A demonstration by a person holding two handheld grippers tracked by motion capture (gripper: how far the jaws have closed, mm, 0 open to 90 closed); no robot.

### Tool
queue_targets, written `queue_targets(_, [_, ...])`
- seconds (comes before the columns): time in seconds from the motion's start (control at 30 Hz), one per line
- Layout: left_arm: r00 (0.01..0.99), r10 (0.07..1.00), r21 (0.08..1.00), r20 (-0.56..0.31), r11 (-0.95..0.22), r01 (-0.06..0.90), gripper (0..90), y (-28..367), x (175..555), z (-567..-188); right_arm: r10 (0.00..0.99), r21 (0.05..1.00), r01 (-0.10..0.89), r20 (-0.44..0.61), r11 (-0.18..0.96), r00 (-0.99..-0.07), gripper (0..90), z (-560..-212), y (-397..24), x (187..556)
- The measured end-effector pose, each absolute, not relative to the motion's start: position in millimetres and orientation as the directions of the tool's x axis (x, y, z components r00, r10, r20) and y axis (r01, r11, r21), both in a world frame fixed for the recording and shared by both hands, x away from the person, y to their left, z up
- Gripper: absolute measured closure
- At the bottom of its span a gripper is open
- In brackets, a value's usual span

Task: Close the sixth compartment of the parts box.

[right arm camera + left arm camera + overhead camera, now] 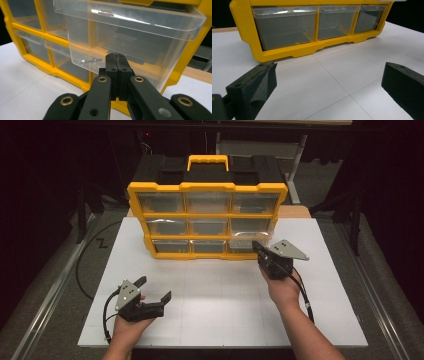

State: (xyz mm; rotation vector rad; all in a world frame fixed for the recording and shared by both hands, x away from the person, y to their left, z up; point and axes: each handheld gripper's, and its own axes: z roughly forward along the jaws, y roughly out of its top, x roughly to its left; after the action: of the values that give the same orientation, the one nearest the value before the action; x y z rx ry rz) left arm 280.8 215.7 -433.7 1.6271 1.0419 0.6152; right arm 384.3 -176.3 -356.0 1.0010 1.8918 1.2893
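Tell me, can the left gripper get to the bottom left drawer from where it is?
Probably yes. The left gripper is open, and bare white table lies between it and the bottom left drawer.

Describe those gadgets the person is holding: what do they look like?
Each hand holds a black gripper with two blocky jaws. The left gripper has dark, rough-faced pads. The right gripper has black linkage arms with brass-coloured pins. Each carries a grey three-cornered plate dotted with small white marks, and a black cable trails from each. The forearms are bare, with no sleeves.
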Motion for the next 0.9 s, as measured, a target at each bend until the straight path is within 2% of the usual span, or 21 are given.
queue_targets(0.6, [0.486,0.866,0.946,-0.12,-0.048,0.321,0.7,218,281,-434,0.878,0.939,0.244,-0.104,0.241,-0.467,90.0,-355,-166,422])
queue_targets(0.9, [0.487,0.865,0.947,-0.123,-0.045,0.319,0.7,218,281,-434,0.88,0.937,0.244,-0.114,0.249,-0.46,90.0,-356,-163,428])
